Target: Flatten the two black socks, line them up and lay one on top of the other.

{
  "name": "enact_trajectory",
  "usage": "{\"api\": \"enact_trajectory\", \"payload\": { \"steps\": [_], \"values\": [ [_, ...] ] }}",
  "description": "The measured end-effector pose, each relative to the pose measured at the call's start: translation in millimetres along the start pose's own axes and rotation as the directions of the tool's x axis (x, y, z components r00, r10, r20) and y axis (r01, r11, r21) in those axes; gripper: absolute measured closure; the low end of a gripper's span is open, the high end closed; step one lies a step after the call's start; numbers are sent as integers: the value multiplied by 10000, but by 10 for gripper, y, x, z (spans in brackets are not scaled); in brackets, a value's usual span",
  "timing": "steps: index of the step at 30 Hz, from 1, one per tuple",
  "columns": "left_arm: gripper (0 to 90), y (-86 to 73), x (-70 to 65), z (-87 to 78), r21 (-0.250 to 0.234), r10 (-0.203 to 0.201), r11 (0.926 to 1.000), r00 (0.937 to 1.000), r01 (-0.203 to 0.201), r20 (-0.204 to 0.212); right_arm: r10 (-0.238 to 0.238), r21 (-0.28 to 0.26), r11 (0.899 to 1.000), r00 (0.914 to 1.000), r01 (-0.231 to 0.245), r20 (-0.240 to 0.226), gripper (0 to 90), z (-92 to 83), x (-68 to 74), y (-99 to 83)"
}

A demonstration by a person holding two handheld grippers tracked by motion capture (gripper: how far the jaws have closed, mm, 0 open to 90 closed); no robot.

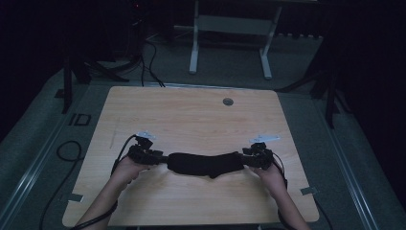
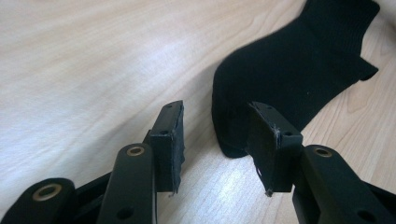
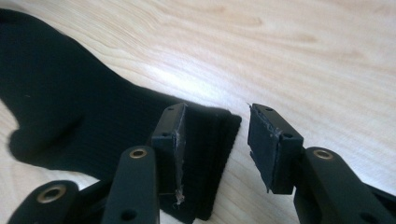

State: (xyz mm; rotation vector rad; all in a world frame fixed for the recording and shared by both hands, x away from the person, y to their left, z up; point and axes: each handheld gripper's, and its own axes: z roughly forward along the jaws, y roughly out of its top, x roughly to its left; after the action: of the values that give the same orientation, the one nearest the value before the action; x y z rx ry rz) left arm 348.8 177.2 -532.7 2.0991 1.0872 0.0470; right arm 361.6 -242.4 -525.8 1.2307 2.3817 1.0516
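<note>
A black sock (image 1: 206,164) lies stretched out flat on the wooden table (image 1: 191,115), near its front edge. My left gripper (image 1: 163,159) is at the sock's left end and my right gripper (image 1: 245,160) at its right end, each held in a hand. In the left gripper view the jaws of the left gripper (image 2: 215,106) stand open; the sock's rounded end (image 2: 289,79) rests on the wood between them, close to the right-hand pad (image 2: 261,140). In the right gripper view the right gripper (image 3: 217,109) is open too, with the ribbed cuff (image 3: 205,154) lying beside the left-hand pad (image 3: 176,140).
A round cable hole (image 1: 228,101) sits in the table's far middle. Beyond the table stands a white desk frame (image 1: 194,48). Cables (image 1: 72,151) run over the dark floor at the left. A small metal bracket (image 1: 72,197) sticks out at the table's front left corner.
</note>
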Motion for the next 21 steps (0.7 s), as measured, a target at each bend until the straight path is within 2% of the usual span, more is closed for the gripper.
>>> {"api": "enact_trajectory", "payload": {
  "steps": [1, 2, 5, 8, 11, 13, 16, 19, 20, 21],
  "values": [
    [588, 3, -33, -25, -156, 75, 9998, 10000, -75, -8, -75, -73, 9999, 10000, 74, -31, 575, -25, 16, 13],
    [630, 11, -77, -45, -262, 203, 9994, 9997, -206, -114, -185, -129, 9997, 9998, 184, -51, 629, -44, 36, 22],
    [811, 49, -237, -59, -514, 598, 9968, 9977, -614, -327, -619, -172, 9979, 9981, 618, -46, 800, -54, 140, 22],
    [854, 78, -364, 4, -704, 718, 9948, 9970, -736, -273, -773, 27, 9970, 9967, 774, -226, 858, 5, 191, 9],
    [872, 80, -449, 155, -319, 997, 9945, 9950, -1000, -107, -794, 277, 9964, 9966, 800, -207, 876, 87, 190, -14],
    [873, 73, -465, 263, -52, 1072, 9942, 9941, -1073, -175, -836, 440, 9955, 9965, 839, -80, 876, 132, 175, -32],
    [895, 51, -421, 407, 292, 930, 9953, 9954, -924, -218, -750, 657, 9950, 9972, 745, 41, 876, 188, 127, -64],
    [896, 13, -377, 514, 562, 960, 9940, 9948, -940, -340, -669, 675, 9955, 9977, 664, 53, 876, 218, 91, -95],
    [896, 8, -345, 518, 423, 770, 9962, 9969, -762, -188, -694, 688, 9953, 9975, 683, 127, 876, 215, 85, -93],
    [896, 10, -328, 516, 332, 651, 9974, 9975, -642, -267, -746, 690, 9949, 9970, 732, 183, 875, 216, 78, -91]
  ]
}}
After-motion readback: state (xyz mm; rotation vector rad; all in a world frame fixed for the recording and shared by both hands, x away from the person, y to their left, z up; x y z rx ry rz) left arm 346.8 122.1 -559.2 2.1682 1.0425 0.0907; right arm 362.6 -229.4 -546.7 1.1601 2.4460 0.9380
